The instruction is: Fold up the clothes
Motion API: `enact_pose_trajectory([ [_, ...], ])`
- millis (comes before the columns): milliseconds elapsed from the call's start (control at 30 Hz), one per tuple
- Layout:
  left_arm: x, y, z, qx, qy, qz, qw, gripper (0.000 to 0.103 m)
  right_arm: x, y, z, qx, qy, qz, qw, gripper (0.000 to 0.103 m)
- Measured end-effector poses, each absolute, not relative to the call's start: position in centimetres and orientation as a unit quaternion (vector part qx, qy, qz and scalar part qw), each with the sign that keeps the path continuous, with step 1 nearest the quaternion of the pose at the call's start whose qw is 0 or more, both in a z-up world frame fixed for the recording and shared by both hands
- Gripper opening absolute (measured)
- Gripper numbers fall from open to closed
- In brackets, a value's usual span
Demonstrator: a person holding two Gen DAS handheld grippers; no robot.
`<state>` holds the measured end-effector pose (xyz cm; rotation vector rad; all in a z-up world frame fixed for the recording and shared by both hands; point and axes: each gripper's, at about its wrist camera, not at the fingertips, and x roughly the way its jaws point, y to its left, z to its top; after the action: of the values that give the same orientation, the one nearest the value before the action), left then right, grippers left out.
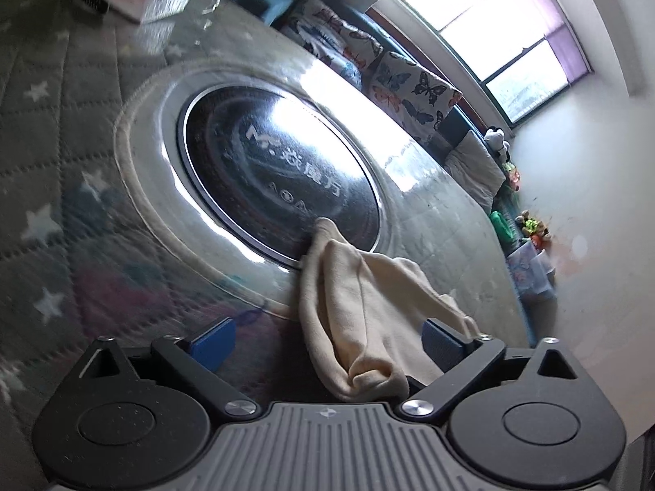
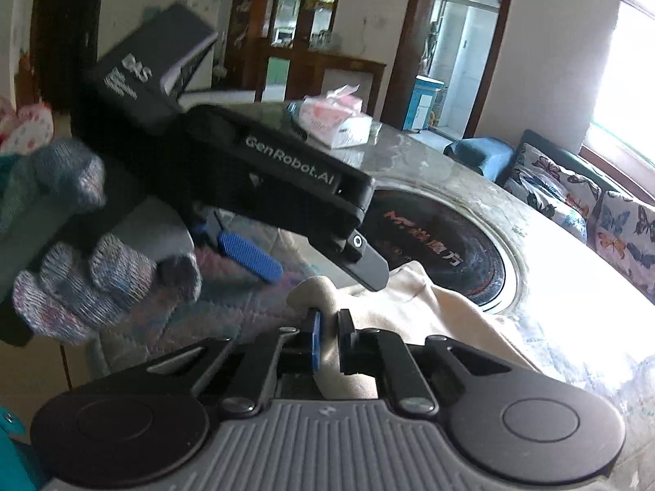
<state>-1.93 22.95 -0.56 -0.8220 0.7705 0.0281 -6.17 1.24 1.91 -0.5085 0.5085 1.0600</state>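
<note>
The cream garment (image 2: 409,307) is lying bunched on the glass-topped table (image 1: 430,212), spilling over the dark round hotplate (image 1: 278,176), so the folding is barely getting going. The right gripper (image 2: 327,329) is pinching an edge of the cloth tight, while the left gripper (image 1: 327,337) is hanging wide open around a fold, gripping nothing.

**Daylight, glare and blur over my fingers**

Daylight floods in from the window (image 1: 503,37), blown out white. Near it, glare streaks the dark round cooktop (image 1: 278,180). Far from the window my view dims. My gloved hand (image 2: 82,253) smears with motion blur; edges bend fisheye-round.
</note>
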Motion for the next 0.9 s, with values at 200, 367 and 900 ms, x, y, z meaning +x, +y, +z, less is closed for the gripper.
enact_pose_trajectory([
  [200, -0.2, 22.3, -1.0, -0.429, 0.378, -0.004, 0.821, 0.082, -5.4, -0.6, 3.2, -0.205, 0.229, 0.506, 0.806, 0.002],
  [367, 0.5, 22.0, -1.3, -0.443, 0.380, -0.003, 0.812, 0.074, -5.5, -1.1, 3.3, -0.197, 0.229, 0.508, 0.807, 0.002],
  [900, -0.9, 23.9, -1.0, -0.455, 0.374, 0.030, 0.807, 0.076, -6.3, 2.7, -0.9, -0.288, 0.233, 0.510, 0.777, 0.037],
])
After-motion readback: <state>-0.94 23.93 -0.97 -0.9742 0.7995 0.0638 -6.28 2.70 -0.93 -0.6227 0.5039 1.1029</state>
